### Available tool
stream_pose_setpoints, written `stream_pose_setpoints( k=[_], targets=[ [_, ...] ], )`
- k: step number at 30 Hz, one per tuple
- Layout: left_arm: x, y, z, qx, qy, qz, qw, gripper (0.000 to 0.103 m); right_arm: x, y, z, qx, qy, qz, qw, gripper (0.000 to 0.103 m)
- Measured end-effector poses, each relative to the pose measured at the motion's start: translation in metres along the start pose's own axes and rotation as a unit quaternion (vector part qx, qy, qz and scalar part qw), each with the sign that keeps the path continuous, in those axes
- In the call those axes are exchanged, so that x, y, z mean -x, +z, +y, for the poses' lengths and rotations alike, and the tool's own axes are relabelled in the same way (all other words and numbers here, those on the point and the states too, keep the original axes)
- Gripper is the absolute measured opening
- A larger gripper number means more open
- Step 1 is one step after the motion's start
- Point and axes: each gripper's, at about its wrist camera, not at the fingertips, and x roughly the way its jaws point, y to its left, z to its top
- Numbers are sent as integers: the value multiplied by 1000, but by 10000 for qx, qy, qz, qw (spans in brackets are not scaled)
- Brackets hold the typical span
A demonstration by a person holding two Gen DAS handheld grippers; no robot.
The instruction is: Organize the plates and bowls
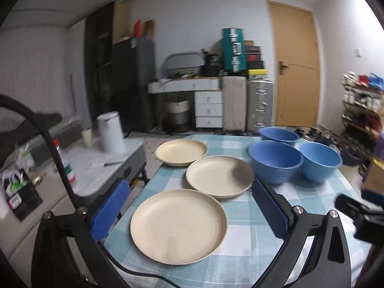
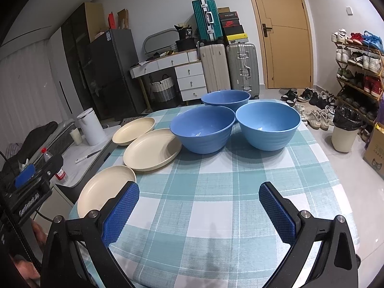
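Observation:
Three cream plates lie in a row on the checked tablecloth [image 2: 216,192]: near plate [image 1: 178,225] [image 2: 105,189], middle plate [image 1: 219,176] [image 2: 152,148], far plate [image 1: 181,152] [image 2: 133,130]. Three blue bowls stand upright to their right: near-left bowl [image 1: 274,164] [image 2: 202,130], near-right bowl [image 1: 320,164] [image 2: 267,124], far bowl [image 1: 278,135] [image 2: 225,99]. My left gripper [image 1: 189,206] is open and empty, its fingers either side of the near plate, above it. My right gripper [image 2: 199,208] is open and empty over bare cloth, short of the bowls.
A low side table [image 1: 100,165] with a white canister [image 1: 111,132] and a bottle [image 1: 67,165] stands left of the table. Suitcases [image 2: 230,69], drawers and a door are behind. A shoe rack [image 2: 357,64] and a bin [image 2: 343,132] are on the right.

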Motion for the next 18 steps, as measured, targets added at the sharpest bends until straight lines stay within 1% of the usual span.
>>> stream_pose_setpoints(
  k=[2, 4, 7, 10, 11, 12, 13, 15, 16, 18],
  targets=[
    [6, -1, -1, -81, 15, -132, 9999, 102, 0, 0, 0, 0, 26, -12, 10000, 102],
    [9, -2, 4, -44, -98, -260, 9996, 102, 1, 0, 0, 4, 44, -16, 10000, 102],
    [7, -2, 13, 47, -164, -241, 9996, 102, 3, 0, 2, 28, 80, -35, 10000, 102],
    [8, -3, 21, 232, -352, -289, 9987, 102, 5, 0, 2, 50, 103, -74, 9999, 102],
    [8, -3, 23, 284, -269, -303, 9988, 102, 5, 0, 3, 47, 116, -83, 9999, 102],
    [11, -3, 25, 349, -212, -413, 9983, 102, 6, 0, 3, 45, 130, -86, 9999, 102],
    [16, -3, 27, 386, -285, -609, 9970, 102, 6, 0, 4, 51, 147, -88, 9998, 102],
    [17, -3, 24, 240, -152, -673, 9973, 102, 7, 0, 4, 61, 154, -93, 9998, 102],
    [20, -3, 21, 104, -121, -835, 9964, 102, 7, 0, 4, 67, 160, -94, 9998, 102],
    [22, -4, 20, 40, -7, -975, 9952, 102, 7, 1, 5, 61, 171, -103, 9998, 102]
  ],
)
